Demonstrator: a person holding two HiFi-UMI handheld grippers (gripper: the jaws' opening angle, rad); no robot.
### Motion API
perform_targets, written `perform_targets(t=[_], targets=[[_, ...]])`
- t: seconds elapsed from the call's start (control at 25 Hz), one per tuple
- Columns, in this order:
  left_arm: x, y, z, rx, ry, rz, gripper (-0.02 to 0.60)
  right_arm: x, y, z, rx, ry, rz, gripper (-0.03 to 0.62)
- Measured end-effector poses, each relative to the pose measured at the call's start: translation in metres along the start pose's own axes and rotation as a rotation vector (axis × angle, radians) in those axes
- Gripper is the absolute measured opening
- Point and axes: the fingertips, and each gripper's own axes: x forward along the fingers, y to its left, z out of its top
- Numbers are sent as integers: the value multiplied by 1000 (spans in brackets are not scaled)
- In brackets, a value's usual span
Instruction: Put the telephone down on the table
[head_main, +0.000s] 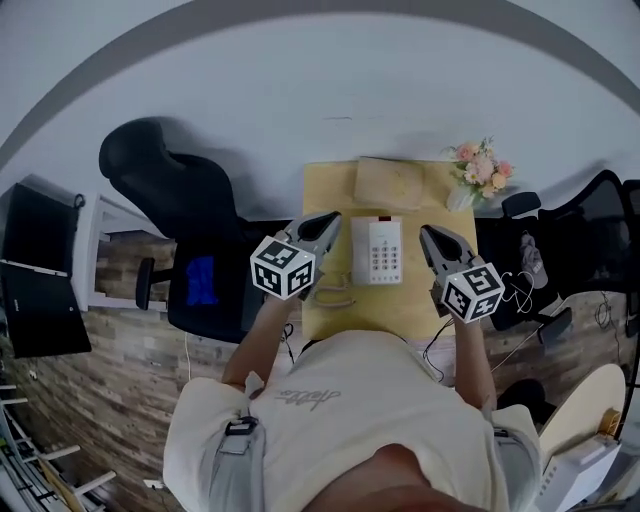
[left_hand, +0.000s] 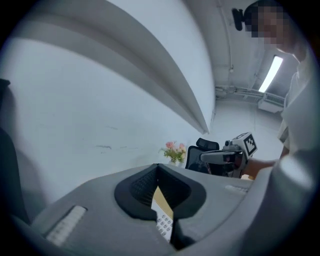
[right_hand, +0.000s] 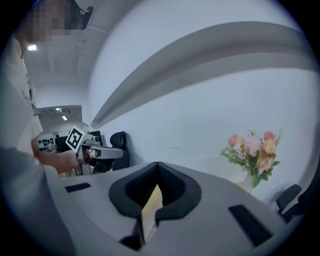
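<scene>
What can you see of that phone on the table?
The phone is a pale, plastic-looking desk set lying flat in the middle of the wooden table. Its keypad faces up, with a small red mark at the far edge. A coiled cord trails off its left side onto the table. The left tool and right tool hang either side, both shut, neither touching it.

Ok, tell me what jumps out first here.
A white phone sits in the middle of a small wooden table, with the left gripper and right gripper held either side of it, both shut and empty. Pink flowers stand at the table's far right corner.
</scene>
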Motion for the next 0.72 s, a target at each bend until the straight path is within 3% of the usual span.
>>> perform_targets(t=[0.44, 0.56, 0.72], targets=[[-26, -13, 91, 197, -178, 33, 17, -10, 18, 90, -159, -164, -34, 0], [-34, -17, 112, 266, -208, 62, 17, -13, 22, 103, -184, -191, -48, 0], [-39, -19, 123, 281, -227, 72, 17, -12, 29, 104, -200, -196, -51, 0]])
